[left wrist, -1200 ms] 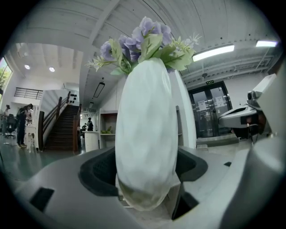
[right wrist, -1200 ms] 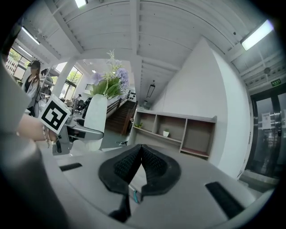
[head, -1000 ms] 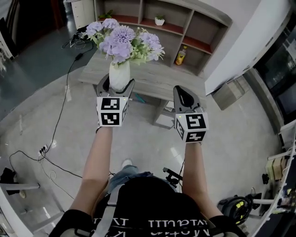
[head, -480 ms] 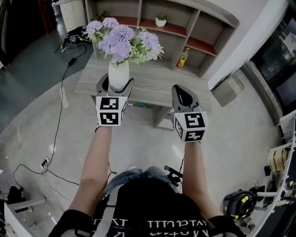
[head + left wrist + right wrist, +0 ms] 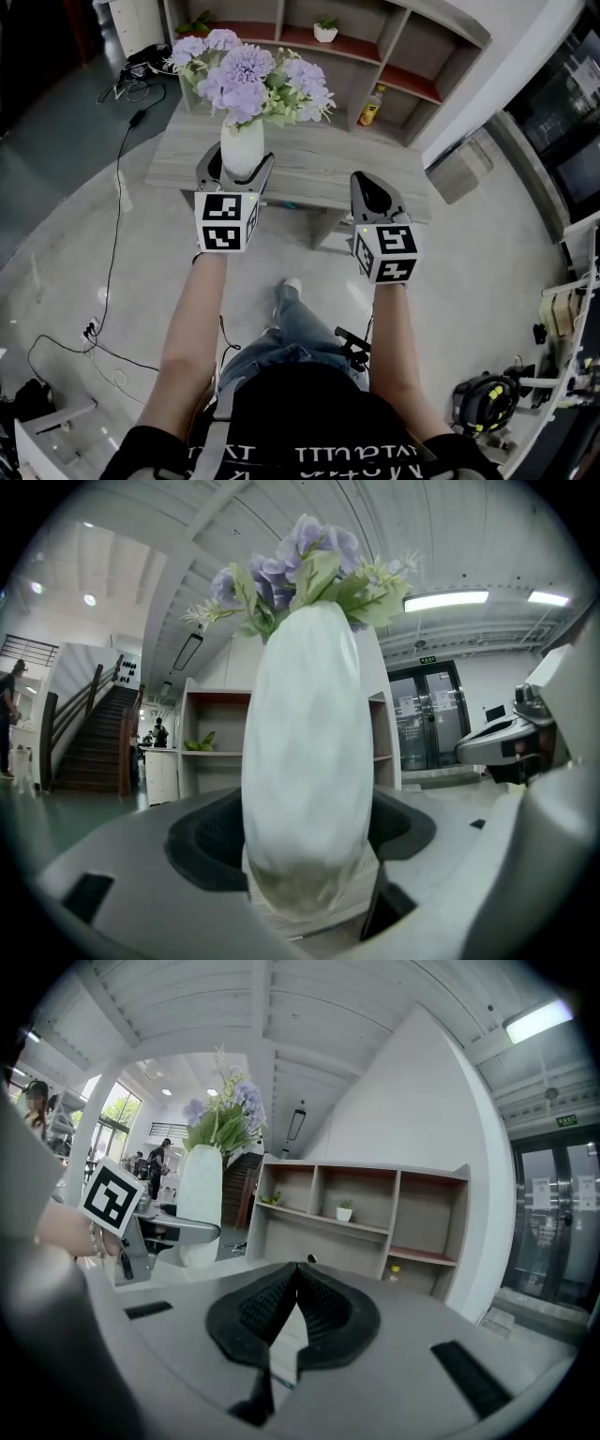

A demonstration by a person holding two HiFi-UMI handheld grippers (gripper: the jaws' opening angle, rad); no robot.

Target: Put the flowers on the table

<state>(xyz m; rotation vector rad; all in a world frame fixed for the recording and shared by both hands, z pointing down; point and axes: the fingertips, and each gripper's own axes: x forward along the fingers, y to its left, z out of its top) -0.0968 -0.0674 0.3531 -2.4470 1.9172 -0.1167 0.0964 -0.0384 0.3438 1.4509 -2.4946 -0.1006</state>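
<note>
Between the wide-spread jaws of the left gripper (image 5: 237,165) stands a white vase (image 5: 242,142), upright, with the dark pads pressing its rounded lower body on both sides. Purple flowers (image 5: 249,79) with green leaves fill the vase's mouth and spread out above it. To the right, apart from the vase, the right gripper (image 5: 374,194) has its jaws closed together with nothing between them. Both grippers are held out over the near edge of a grey wooden table (image 5: 319,169). Seen from the head view, the vase is over the table's left part, though whether its base touches the top cannot be told. Behind the table stands an open shelf unit (image 5: 403,52) with a small potted plant (image 5: 325,32) and a yellow bottle (image 5: 372,107) on it. A black cable (image 5: 116,239) trails across the floor at the left.
</note>
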